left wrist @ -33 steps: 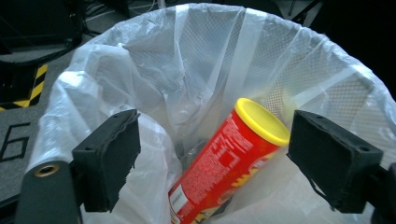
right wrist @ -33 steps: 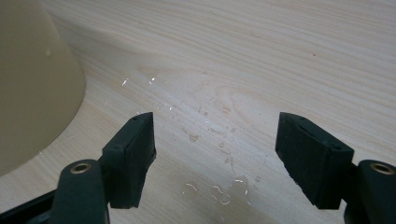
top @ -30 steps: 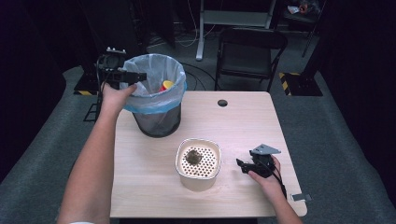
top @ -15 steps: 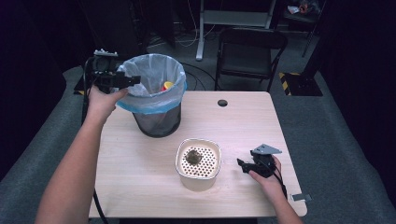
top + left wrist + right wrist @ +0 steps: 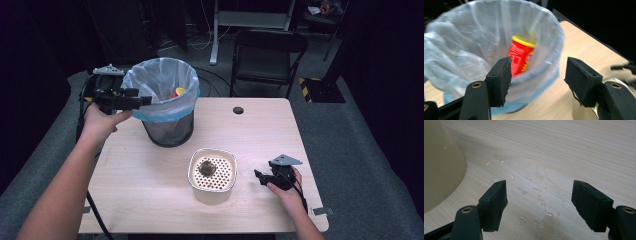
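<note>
The left gripper (image 5: 145, 101) hangs at the bin's (image 5: 167, 132) rim, jaws just narrowing yet apart and empty; the can (image 5: 521, 58) lies inside. The right gripper (image 5: 258, 175), jaws apart, waits beside the cup (image 5: 212, 195).

White print on red can (image 5: 520, 57) blurred; nothing legible.
</note>
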Demonstrator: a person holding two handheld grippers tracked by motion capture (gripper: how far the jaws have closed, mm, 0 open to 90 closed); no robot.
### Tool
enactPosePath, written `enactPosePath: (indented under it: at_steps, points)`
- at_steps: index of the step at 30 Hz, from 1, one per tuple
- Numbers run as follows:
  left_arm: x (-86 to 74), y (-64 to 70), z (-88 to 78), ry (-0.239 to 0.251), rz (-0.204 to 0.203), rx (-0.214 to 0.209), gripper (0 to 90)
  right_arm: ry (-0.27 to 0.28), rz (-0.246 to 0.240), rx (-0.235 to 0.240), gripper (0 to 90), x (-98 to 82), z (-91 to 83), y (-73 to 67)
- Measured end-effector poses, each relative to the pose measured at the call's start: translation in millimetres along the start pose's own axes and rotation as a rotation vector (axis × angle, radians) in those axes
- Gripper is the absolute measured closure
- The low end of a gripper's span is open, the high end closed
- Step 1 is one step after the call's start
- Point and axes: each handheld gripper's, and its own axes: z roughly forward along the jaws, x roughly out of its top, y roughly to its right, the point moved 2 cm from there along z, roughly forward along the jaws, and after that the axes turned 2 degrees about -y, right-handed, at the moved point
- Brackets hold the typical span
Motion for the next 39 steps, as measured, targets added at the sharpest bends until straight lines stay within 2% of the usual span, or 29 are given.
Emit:
enactPosePath:
  at_steps: [8, 13, 17, 22, 29, 31, 36, 39]
  points:
    - [-25.6, 18.3, -6.0, 0.018, 0.043, -0.062, 36.1, -0.001, -0.011, 0.0, 28.1, -0.2, -0.6, 0.0]
    - [-44.5, 25.0, -6.7, 0.025, 0.04, -0.093, 35.4, -0.006, -0.011, -0.002, 28.2, -0.5, 0.0, -0.2]
    - [-65.1, 27.4, -0.7, 0.005, 0.03, -0.106, 35.3, -0.006, -0.011, -0.001, 28.1, -0.6, 0.3, 0.0]
    - [-94.3, 27.7, 9.9, -0.014, 0.031, -0.084, 35.8, -0.008, -0.009, -0.006, 28.1, -0.8, 0.0, -0.2]
    - [-124.7, 25.8, 14.8, -0.003, 0.02, -0.067, 36.1, -0.007, -0.016, -0.004, 28.2, -1.0, 0.7, 0.3]
    - [-132.5, 25.4, 15.9, 0.015, 0.01, -0.067, 36.1, -0.01, -0.015, -0.002, 28.1, -1.1, 0.6, 0.3]
    - [-152.5, 24.5, 19.4, 0.021, -0.006, -0.063, 36.1, -0.003, -0.016, -0.006, 28.2, -1.0, 0.3, -0.1]
    - [-163.9, 25.0, 23.1, 0.023, -0.03, -0.066, 36.1, -0.004, -0.015, -0.008, 28.2, -1.0, 0.2, 0.0]
